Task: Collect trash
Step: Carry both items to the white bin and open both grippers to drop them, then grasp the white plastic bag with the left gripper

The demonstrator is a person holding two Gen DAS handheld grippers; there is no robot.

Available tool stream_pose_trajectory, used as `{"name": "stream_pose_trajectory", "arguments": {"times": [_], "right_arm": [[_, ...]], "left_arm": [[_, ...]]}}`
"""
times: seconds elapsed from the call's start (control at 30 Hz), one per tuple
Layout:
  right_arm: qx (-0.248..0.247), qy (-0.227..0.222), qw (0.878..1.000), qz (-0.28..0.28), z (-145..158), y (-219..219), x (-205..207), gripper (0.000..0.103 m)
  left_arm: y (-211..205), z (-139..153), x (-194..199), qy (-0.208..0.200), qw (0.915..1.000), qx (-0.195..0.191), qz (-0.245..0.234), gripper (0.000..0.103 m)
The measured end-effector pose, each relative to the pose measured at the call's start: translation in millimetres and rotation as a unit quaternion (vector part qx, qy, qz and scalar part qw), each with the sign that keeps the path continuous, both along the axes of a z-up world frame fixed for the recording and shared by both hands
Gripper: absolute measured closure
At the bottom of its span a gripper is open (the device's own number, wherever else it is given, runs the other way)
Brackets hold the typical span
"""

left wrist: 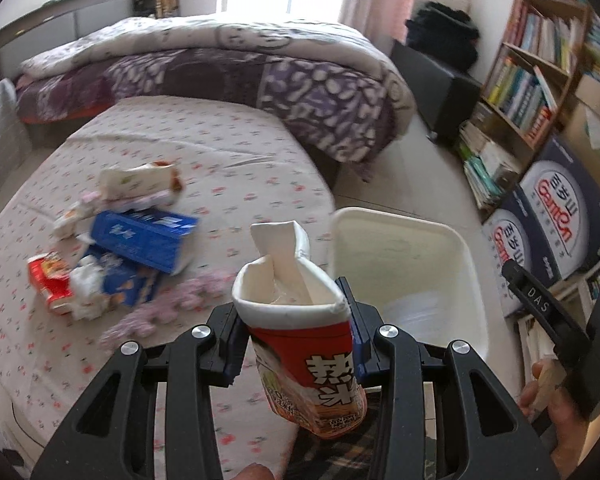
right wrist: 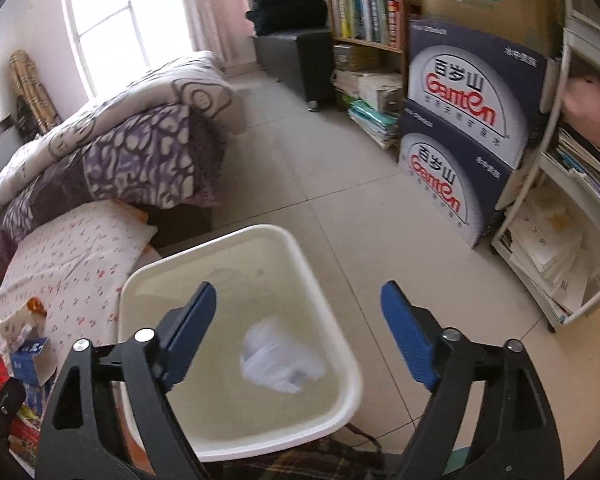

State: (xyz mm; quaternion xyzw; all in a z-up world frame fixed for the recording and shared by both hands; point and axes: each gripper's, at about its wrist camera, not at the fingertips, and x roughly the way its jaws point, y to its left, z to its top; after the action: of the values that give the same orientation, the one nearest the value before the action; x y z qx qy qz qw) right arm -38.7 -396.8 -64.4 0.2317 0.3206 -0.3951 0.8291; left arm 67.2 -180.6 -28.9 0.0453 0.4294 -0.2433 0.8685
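Observation:
My left gripper [left wrist: 294,320] is shut on a squashed red and white noodle cup [left wrist: 300,348], held above the bed's edge just left of the white bin [left wrist: 452,248]. My right gripper [right wrist: 300,292] hangs open over the white bin [right wrist: 332,300] with nothing between its fingers. A blurred piece of crumpled white plastic [right wrist: 280,360] is inside the bin. More trash lies in a pile on the bed sheet: a blue carton [left wrist: 144,240], a red packet [left wrist: 50,284], white tissues [left wrist: 86,292] and a pale wrapper [left wrist: 140,180].
A folded purple and white duvet [left wrist: 260,72] covers the far half of the bed. Stacked water cartons [right wrist: 468,120], a bookshelf [right wrist: 364,12] and a white shelf of papers [right wrist: 556,240] line the right side. Tiled floor [right wrist: 340,184] lies between the bin and the shelves.

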Motion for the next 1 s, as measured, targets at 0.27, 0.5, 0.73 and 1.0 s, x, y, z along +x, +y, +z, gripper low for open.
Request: {"name": "stream_pose_trajectory", "arguments": {"times": [0.27, 0.5, 0.73, 1.0], "right_arm": [[0.006, -0.006, 0.999, -0.042, -5.3, -27.6, -27.2, 0.012], [0.016, 0.003, 0.998, -0.06, -16.3, -41.3, -39.6, 0.011], [0.014, 0.004, 0.998, -0.058, -16.1, -38.7, -38.6, 0.009], [0.013, 0.009, 1.0, -0.027, -14.9, -18.7, -21.3, 0.007]], "left_arm": [[-58.7, -0.5, -11.3, -0.003, 0.9987, 0.012, -0.049, 0.062], [-86.5, -8.1, -10.0, 0.019, 0.9975, 0.003, -0.068, 0.048], [-79.4, -8.8, -2.5, 0.022, 0.9976, -0.018, -0.063, 0.025], [-43.2, -14.4, 9.0, 0.022, 0.9988, -0.008, -0.042, 0.011]]}}
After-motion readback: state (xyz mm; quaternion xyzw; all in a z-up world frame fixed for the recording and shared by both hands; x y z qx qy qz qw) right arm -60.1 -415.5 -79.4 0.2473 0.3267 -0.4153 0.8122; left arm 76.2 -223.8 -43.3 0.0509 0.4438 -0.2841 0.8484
